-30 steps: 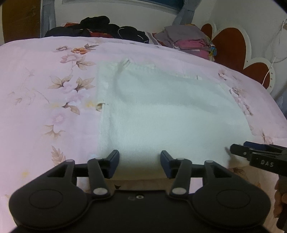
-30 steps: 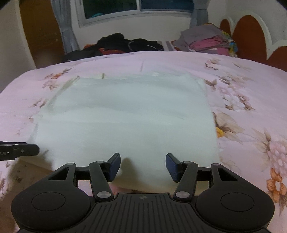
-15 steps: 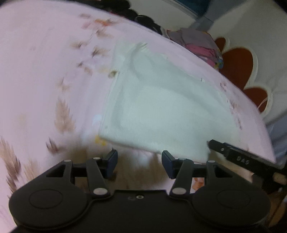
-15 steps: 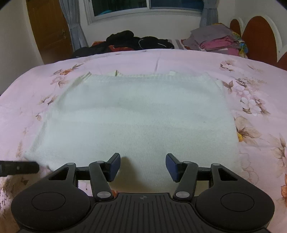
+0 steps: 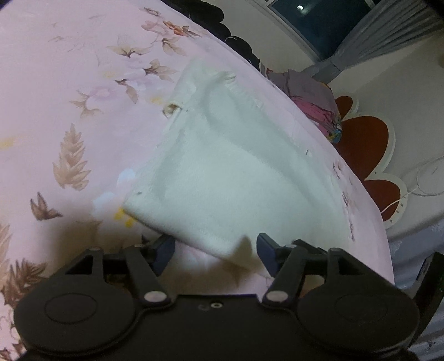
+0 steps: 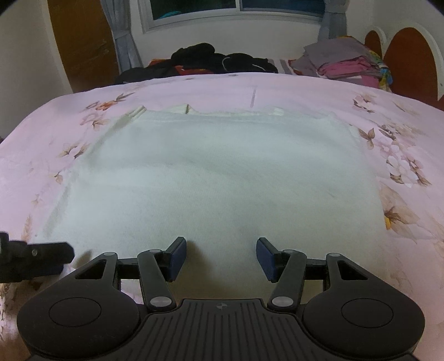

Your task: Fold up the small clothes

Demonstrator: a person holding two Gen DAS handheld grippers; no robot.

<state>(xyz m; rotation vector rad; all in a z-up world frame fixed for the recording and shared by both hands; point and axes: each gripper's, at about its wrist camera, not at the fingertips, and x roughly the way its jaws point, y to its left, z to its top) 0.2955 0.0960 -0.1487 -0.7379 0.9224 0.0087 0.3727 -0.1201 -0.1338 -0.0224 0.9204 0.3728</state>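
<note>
A white cloth (image 6: 222, 177) lay mid-frame on the pink bedsheet (image 6: 360, 94); left gripper (image 5: 216, 247) and right gripper (image 6: 221, 254) both gaped apart, holding nothing.

White garment (image 6: 222, 177): soft knit cloth, fine ribbed; bedsheet (image 6: 402, 116): smooth floral cotton-like fabric; right gripper (image 6: 221, 252): matt blk plastic

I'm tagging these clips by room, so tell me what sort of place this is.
Most likely a bedroom in a home. The white cloth lies on a bed with a pink flowered sheet, a scalloped headboard stands at one end, and stacks of clothes sit below a curtained window.
</note>
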